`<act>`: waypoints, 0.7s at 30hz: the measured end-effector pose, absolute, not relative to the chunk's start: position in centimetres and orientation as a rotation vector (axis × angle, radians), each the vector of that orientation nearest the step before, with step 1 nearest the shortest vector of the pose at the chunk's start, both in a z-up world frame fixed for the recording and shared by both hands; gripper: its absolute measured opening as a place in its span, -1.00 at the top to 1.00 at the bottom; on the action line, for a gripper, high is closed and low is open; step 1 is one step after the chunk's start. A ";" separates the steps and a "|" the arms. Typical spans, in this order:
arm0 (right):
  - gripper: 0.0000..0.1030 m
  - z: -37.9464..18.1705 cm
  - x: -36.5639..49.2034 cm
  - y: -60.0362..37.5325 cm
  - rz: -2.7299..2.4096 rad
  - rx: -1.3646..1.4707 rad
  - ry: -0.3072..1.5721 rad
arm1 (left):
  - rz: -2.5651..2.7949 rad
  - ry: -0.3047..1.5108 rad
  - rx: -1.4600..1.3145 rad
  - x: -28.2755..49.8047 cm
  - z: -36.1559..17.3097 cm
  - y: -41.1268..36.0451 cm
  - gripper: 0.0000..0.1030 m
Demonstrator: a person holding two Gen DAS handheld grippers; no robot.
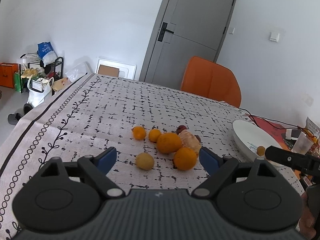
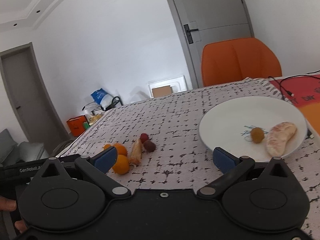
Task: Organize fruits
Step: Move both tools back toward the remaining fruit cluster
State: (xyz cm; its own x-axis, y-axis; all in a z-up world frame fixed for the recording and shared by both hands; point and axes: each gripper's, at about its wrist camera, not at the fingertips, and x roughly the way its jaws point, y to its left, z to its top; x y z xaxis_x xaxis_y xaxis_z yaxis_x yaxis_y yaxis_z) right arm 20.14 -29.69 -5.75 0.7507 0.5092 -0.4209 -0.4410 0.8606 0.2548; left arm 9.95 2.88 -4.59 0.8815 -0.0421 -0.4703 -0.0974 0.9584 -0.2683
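You are working over a table (image 1: 112, 104) covered by a pale cloth printed with broken black grid marks and a vine-and-ring border along its left edge. Directly on the cloth lies a loose cluster of fruit: a large orange (image 1: 169, 142), a second orange (image 1: 185, 158) just in front of it, two small oranges (image 1: 139, 132) behind and to the left, a pale yellow fruit (image 1: 144, 161) apart at the front, a peeled citrus piece (image 1: 190, 141) and two dark red fruits (image 2: 147, 141). To the right stands a white plate (image 2: 226, 118). A red mat (image 2: 300, 92) and a black cable (image 2: 284, 89) lie at the far right.
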 end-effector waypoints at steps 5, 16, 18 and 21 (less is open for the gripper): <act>-1.00 -6.1 20.4 -28.8 0.540 0.131 0.514 | 0.036 0.501 -0.304 10.3 -5.0 3.4 -0.53; -0.65 -6.9 21.5 -27.0 0.577 0.116 0.550 | 0.039 0.546 -0.326 11.7 -6.3 4.0 -0.10; -0.56 -7.1 21.8 -26.7 0.586 0.114 0.559 | 0.037 0.553 -0.329 11.9 -6.6 4.0 -0.06; -0.47 -7.4 22.1 -26.3 0.594 0.110 0.571 | 0.033 0.563 -0.334 12.4 -7.0 4.0 0.02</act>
State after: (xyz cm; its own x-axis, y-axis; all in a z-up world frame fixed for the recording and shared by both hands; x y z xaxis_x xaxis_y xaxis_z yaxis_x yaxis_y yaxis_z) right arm 22.13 -26.26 -7.36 0.6796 0.5576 -0.4766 -0.4981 0.8278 0.2582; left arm 12.44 4.04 -6.98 0.8465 -0.0599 -0.5290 -0.1217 0.9456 -0.3018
